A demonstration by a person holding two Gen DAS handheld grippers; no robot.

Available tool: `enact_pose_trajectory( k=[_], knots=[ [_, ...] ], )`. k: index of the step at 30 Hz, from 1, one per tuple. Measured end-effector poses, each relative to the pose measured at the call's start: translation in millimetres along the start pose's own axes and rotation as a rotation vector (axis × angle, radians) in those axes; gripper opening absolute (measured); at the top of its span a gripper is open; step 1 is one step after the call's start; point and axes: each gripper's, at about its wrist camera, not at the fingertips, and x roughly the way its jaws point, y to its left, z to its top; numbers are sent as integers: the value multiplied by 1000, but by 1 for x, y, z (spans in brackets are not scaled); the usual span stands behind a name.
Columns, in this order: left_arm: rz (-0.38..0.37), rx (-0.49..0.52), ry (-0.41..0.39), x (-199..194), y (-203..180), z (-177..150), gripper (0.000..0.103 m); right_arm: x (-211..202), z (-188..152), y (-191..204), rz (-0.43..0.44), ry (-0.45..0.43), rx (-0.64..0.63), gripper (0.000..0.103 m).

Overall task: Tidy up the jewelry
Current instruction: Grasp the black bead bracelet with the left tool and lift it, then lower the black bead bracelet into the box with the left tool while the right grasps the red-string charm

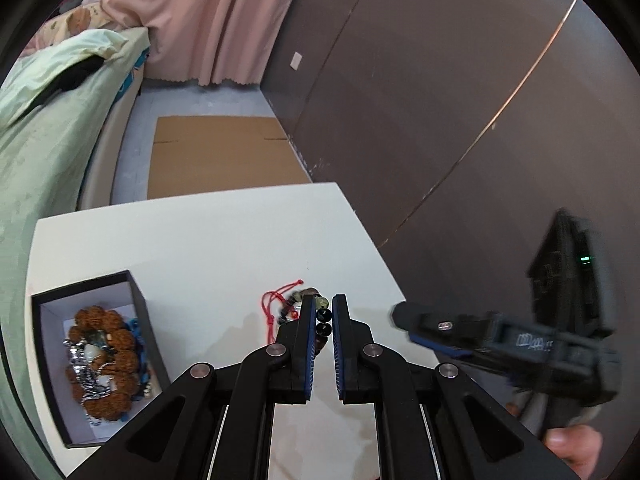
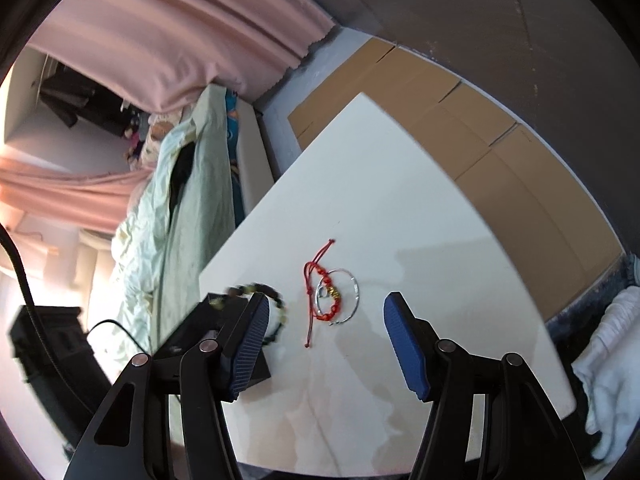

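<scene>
While several pieces already fill the black box (image 1: pixel 140 304), the left gripper (image 1: pixel 323 322) pinches a dark beaded bracelet (image 1: pixel 324 322) above the white table (image 2: pixel 400 184) (right gripper (image 2: pixel 326 342) spread, empty), red cord bracelet (image 2: pixel 326 280) and silver bangle (image 2: pixel 354 292) remaining.

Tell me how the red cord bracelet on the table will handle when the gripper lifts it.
The red cord bracelet lies in loose, crooked loops, so it is probably floppy and will dangle. Its thin cord suggests it is light. It overlaps the silver bangle, so it may snag and drag that along. The right gripper is open.
</scene>
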Motion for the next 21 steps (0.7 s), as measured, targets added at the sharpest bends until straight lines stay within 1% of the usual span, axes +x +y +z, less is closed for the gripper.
enact_pose_trajectory(
  k=[4, 12, 14, 17, 18, 21],
  knots=[
    [-13, -25, -29, -19, 12, 4, 8, 16, -2, 9, -37, 27, -30, 61],
    [-7, -88, -80, -47, 46, 12, 8, 46, -2, 24, -112, 74, -88, 44],
    [-4, -103, -89, -52, 55, 13, 8, 53, -2, 27, -128, 87, -109, 37],
    [-7, -129, -96, -58, 68, 14, 8, 62, -4, 31, -188, 95, -151, 30],
    [-10, -134, -98, -60, 71, 14, 8, 64, -5, 33, -218, 88, -165, 30],
    [-12, -142, -108, -65, 76, 14, 8, 70, -6, 38, -265, 87, -207, 30]
  ],
)
